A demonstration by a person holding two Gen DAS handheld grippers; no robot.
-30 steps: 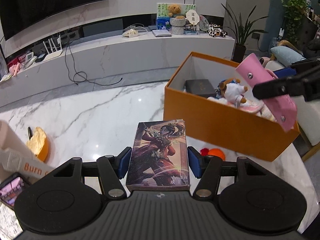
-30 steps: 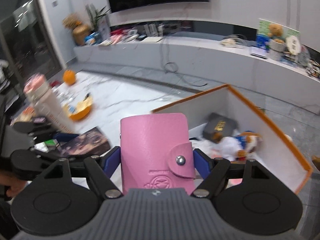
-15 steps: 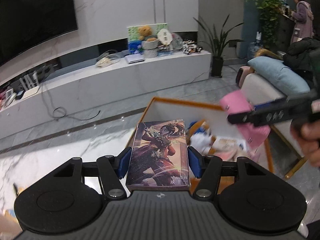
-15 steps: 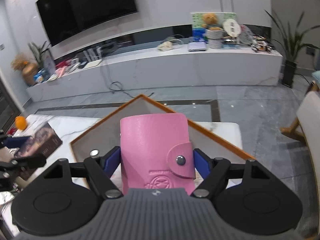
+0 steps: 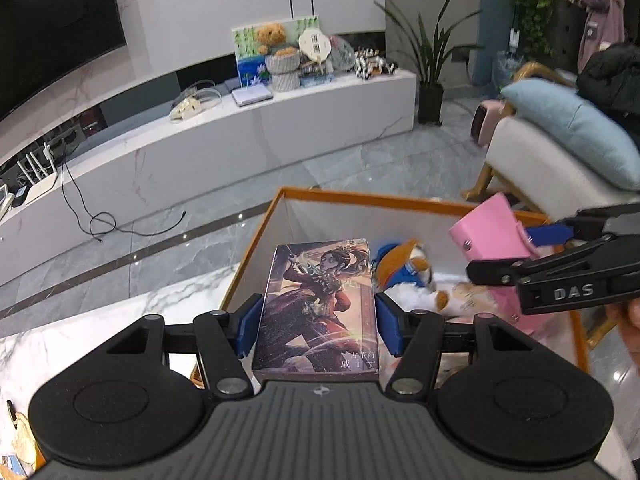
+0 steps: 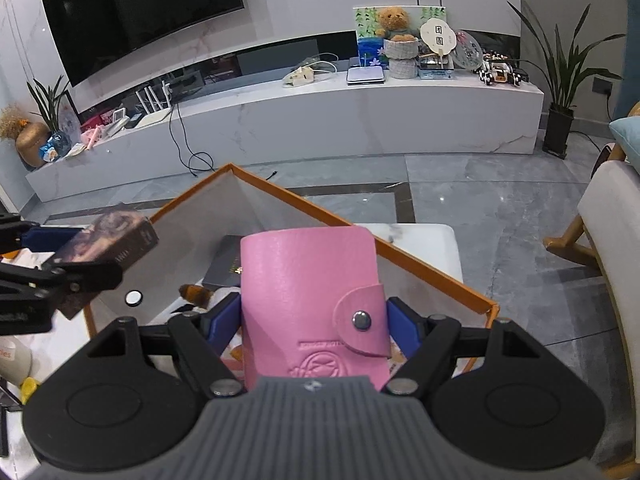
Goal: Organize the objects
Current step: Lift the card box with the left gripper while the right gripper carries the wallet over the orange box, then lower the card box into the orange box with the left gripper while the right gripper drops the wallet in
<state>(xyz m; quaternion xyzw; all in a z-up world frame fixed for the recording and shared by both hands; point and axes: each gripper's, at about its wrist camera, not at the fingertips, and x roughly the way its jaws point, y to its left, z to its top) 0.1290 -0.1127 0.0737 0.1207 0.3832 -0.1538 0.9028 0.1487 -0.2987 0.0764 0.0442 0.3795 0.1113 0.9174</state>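
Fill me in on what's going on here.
A person is tidying small items into an open orange cardboard box. The left gripper clamps a card box with an illustrated warrior cover; the right gripper clamps a pink snap-button card wallet. Both hang over the box, where a plush toy and a dark flat case lie.

Both wrist cams are aimed fwd along the fingers, close above the orange box (image 5: 400,200) (image 6: 420,258); box and TV wall are shared.
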